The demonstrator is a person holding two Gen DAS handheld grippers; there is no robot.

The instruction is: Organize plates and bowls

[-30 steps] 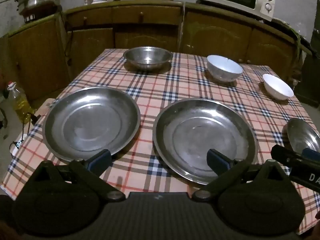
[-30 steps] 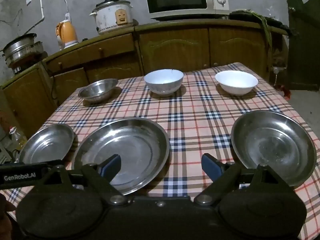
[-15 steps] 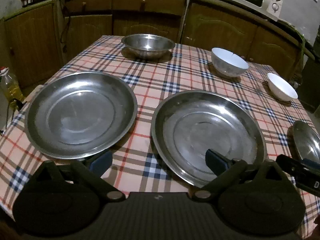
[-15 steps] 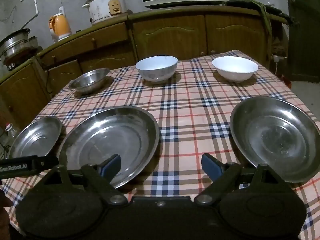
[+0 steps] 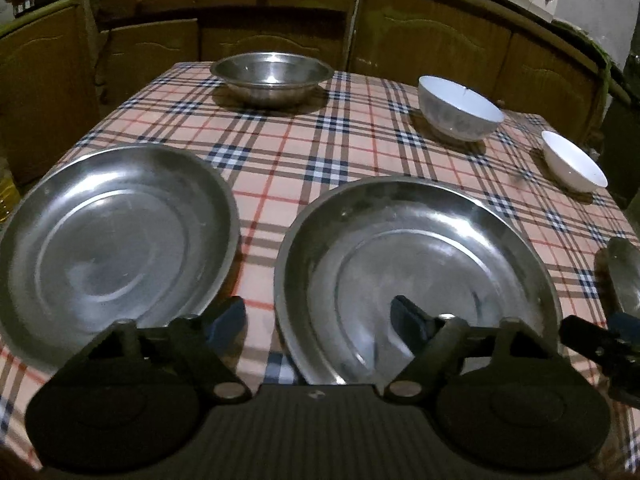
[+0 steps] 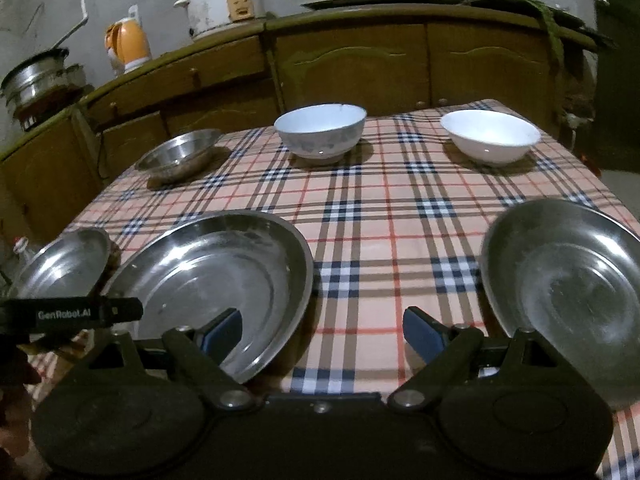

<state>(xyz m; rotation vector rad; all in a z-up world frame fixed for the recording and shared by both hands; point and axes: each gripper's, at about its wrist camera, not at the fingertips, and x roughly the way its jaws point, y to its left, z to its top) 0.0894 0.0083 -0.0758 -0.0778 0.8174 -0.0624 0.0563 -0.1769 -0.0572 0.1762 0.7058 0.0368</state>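
Nothing is stacked yet: three plates and three bowls sit apart around the middle plate (image 5: pixel 416 280). My left claw (image 5: pixel 318 320) has just been closing over its near rim (not pinching yet); my right claw (image 6: pixel 322 330) is apart, empty.

right plate (image 6: pixel 568 304) cut off; bottle (image 5: pixel 6 200) perhaps

1. Both views are dim and yellowish, with grainy, murky cabinets (image 5: pixel 280 36) far beyond the jaws.
2. Soft sheen lies on the steel plates (image 5: pixel 416 280) just ahead of the jaws; no harsh glare.
3. Bowls (image 6: pixel 320 132) cast short dark shadows on the surface (image 6: pixel 380 220).
4. Fisheye bending curves the edges, and the corners go black.
5. The near plates look slightly smeared.
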